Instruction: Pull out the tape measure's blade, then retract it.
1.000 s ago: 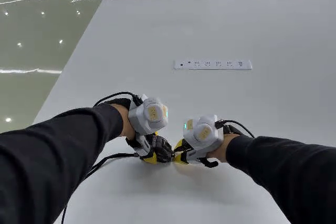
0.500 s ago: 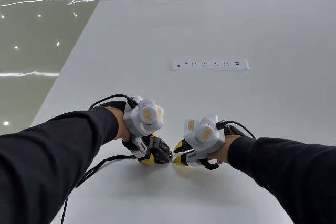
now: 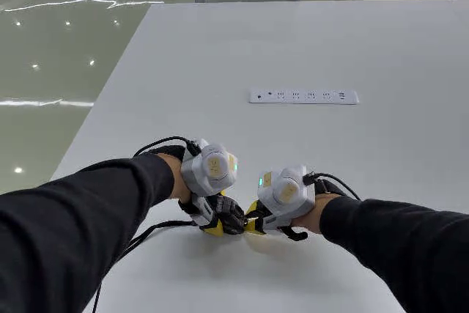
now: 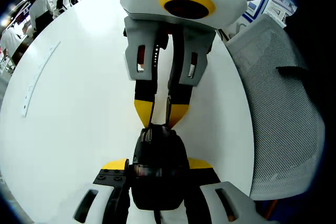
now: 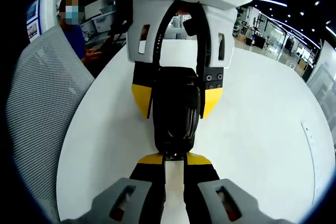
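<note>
Left tool (image 4: 157, 164) is clenched around the black rubber-cased tape measure (image 3: 227, 214), gripping its flanks, mouth facing right. Right tool (image 5: 173, 159) is pinched down right at that mouth, its yellow tips against the case nose. I read that as gripping the blade end, though the hook itself is hidden between the pads. The case sits low over the near part of the white table (image 3: 308, 42), between your two hands; I can't tell whether it rests on it. The white power strip (image 3: 303, 97) lies well apart, farther out.

What matters: the blade's line runs left–right, from the case to the right tool, and the two tools face each other head-on along it. So the draw should go straight right, away from the case, with the left hand holding still. The right hand is the one that travels. Keep it in line with the mouth, or the blade will likely kink or slip the pinch.

Versus a second ago: tool spacing is much the same, if anything slightly tighter — the thin pale sliver between case and right tool half a second back is barely there now. The blade looks almost fully in. The view shift is your head, not the table. I can't tell whether you're about to pull or finishing the retract.
</note>
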A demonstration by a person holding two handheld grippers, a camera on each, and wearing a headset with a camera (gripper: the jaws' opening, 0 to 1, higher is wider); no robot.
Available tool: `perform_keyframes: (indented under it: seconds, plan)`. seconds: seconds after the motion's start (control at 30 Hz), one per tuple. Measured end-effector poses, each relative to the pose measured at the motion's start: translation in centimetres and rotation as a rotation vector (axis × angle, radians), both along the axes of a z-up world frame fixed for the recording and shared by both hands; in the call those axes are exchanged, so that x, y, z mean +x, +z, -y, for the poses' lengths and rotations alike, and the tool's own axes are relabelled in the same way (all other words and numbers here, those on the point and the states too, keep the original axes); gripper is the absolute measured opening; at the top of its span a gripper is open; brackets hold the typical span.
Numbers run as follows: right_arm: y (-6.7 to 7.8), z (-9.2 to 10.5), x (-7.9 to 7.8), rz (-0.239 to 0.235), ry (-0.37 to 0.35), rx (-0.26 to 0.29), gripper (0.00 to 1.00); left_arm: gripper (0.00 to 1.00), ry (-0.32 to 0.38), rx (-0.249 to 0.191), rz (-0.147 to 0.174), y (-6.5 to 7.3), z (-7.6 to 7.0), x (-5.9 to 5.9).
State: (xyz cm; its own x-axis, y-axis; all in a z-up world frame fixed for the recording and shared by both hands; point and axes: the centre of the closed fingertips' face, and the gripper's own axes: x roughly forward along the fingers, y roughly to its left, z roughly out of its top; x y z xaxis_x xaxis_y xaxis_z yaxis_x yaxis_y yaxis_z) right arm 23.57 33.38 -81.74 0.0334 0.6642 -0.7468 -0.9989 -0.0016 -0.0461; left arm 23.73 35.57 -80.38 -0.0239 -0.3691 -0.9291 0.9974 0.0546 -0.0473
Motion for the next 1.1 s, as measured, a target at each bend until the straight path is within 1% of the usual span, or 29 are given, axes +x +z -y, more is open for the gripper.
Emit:
perform_keyframes:
  seconds: [0.03, 0.1, 0.23, 0.43, 0.6, 0.7, 0.77, 0.83, 0.9, 0.97, 1.03, 1.07, 1.1]
  plan:
    - [0.0, 0.1, 0.0, -0.008, -0.008, 0.002, 0.06, 0.36, 0.001, -0.001, 0.001, 0.0, 0.0, 0.0]
    - [0.0, 0.2, -0.1, -0.004, -0.008, 0.004, 0.06, 0.36, 0.004, -0.004, 0.002, 0.0, 0.0, 0.0]
    - [0.0, 0.2, -0.1, -0.017, -0.018, 0.012, 0.06, 0.36, 0.002, -0.005, 0.002, 0.0, 0.0, 0.0]
    - [0.0, 1.1, 0.1, -0.021, -0.016, 0.014, 0.06, 0.36, 0.013, -0.011, 0.001, 0.0, 0.1, 0.2]
    - [-0.1, 1.5, 0.1, -0.025, -0.013, 0.017, 0.08, 0.36, 0.018, -0.011, -0.001, 0.0, 0.1, 0.2]
    - [0.0, 1.2, 0.1, -0.016, -0.002, 0.018, 0.10, 0.36, 0.018, -0.010, -0.002, 0.0, 0.1, 0.2]
    - [0.0, 1.0, 0.1, -0.011, -0.005, -0.007, 0.11, 0.36, 0.018, -0.011, 0.002, 0.1, 0.1, 0.2]
    - [0.0, 1.1, 0.0, 0.001, 0.017, -0.019, 0.12, 0.36, 0.018, -0.011, 0.006, 0.1, 0.1, 0.2]
    - [-0.1, 1.0, 0.1, -0.003, 0.021, -0.019, 0.13, 0.36, 0.018, -0.008, 0.008, 0.0, 0.1, 0.2]
    - [-0.1, 0.7, 0.1, 0.002, 0.026, -0.008, 0.14, 0.36, 0.018, -0.007, 0.008, 0.1, 0.1, 0.2]
    - [-0.3, -0.1, 0.0, -0.015, 0.008, -0.003, 0.15, 0.36, 0.021, -0.008, 0.008, 0.1, 0.0, 0.2]
    - [-0.5, -0.3, 0.2, 0.005, 0.012, -0.013, 0.13, 0.36, 0.021, -0.008, 0.009, 0.0, 0.1, 0.2]
    - [-0.8, -0.1, -0.1, 0.011, 0.032, -0.032, 0.13, 0.36, 0.021, -0.008, 0.010, 0.0, 0.1, 0.3]
